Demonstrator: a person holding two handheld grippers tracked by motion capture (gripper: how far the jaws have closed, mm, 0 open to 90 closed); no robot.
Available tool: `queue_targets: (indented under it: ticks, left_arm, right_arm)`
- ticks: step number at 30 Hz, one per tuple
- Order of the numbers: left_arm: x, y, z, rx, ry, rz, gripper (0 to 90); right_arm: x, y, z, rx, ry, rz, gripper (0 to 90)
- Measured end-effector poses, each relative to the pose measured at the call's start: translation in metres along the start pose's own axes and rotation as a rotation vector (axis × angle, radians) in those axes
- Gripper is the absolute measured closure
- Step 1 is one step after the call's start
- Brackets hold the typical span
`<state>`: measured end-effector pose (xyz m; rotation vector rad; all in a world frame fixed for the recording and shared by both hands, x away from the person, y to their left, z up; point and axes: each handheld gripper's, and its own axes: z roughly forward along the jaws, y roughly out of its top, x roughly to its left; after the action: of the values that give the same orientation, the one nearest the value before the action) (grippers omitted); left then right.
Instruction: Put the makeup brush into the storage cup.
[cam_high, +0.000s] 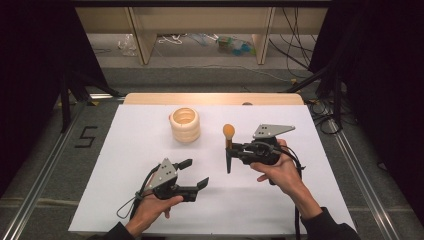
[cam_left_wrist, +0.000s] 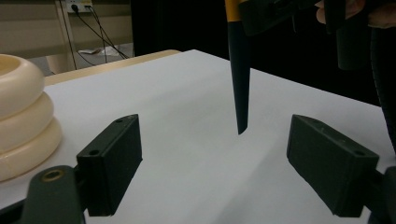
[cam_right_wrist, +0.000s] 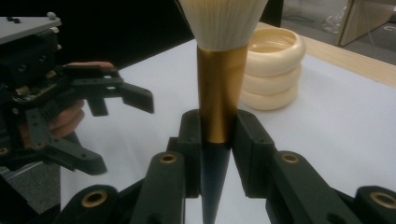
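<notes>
Right of the cream ringed holder (cam_high: 185, 124), a makeup brush (cam_high: 228, 145) is pinched upright by the right tongs (cam_high: 230, 151), bristles up, its dark pointed handle lifted clear of the white table (cam_high: 125, 150). Nearer the person than the holder, the left tongs (cam_high: 194, 173) are held spread wide, gripping nothing.

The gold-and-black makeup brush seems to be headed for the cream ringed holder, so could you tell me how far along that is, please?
Done: the right gripper has the gold-and-black makeup brush clamped at its ferrule and lifted, bristles up. In hand: it hangs near the cream ringed holder, beside it, not over it. The left gripper waits open. Left, probably: carry the brush over the holder and lower it in.
</notes>
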<state>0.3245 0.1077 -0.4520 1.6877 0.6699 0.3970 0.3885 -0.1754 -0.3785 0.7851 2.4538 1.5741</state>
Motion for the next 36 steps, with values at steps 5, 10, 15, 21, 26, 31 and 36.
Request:
queue_targets:
  ticks: [5,10,15,21,26,31,36]
  left_arm:
    - [-0.003,-0.001,0.005,0.018,-0.006,0.027,19.2]
    - [-0.004,-0.002,0.006,0.014,-0.012,0.019,20.6]
    - [-0.005,-0.003,0.005,0.010,-0.032,0.008,21.9]
    - [-0.007,-0.003,0.005,0.015,-0.044,0.008,24.2]
    - [-0.008,-0.003,0.005,0.021,-0.055,-0.023,27.5]
    - [-0.009,-0.003,0.004,0.024,-0.071,-0.006,35.0]
    - [-0.009,-0.003,0.003,0.021,-0.084,-0.021,39.3]
  right_arm:
    - [0.009,0.001,0.007,0.003,0.024,-0.029,74.2]
    - [0.016,-0.001,0.015,0.001,0.065,-0.020,74.3]
    - [0.025,0.000,0.019,0.009,0.079,-0.044,74.2]
    - [0.033,-0.001,0.026,0.012,0.104,-0.053,74.2]
    - [0.040,-0.001,0.031,0.014,0.130,-0.061,74.2]
    - [0.044,-0.002,0.035,0.016,0.148,-0.069,74.3]
    - [0.047,-0.002,0.037,0.022,0.154,-0.071,74.2]
